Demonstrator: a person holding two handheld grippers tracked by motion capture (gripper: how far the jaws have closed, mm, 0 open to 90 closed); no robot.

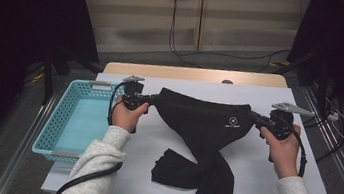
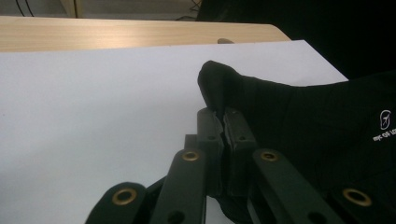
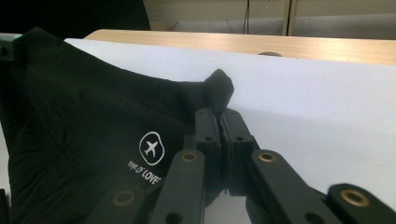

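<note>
The left gripper [image 1: 152,99], at centre left of the high view, has its jaws pressed together on one top corner of a black garment [image 1: 203,131]; in the left gripper view [image 2: 223,114] a nub of the dark cloth bulges just above the closed tips. The right gripper [image 1: 257,118], at centre right, pinches the opposite top corner the same way [image 3: 222,114]. Between them the garment hangs stretched across the middle of the frame, its white aeroplane logo [image 3: 151,147] facing the camera. Its lower part trails down, twisted, and lies on the white sheet [image 1: 154,140] covering the desk [image 1: 188,73]. A light blue basket [image 1: 64,118] stands at the left, just beside the sheet.
</note>
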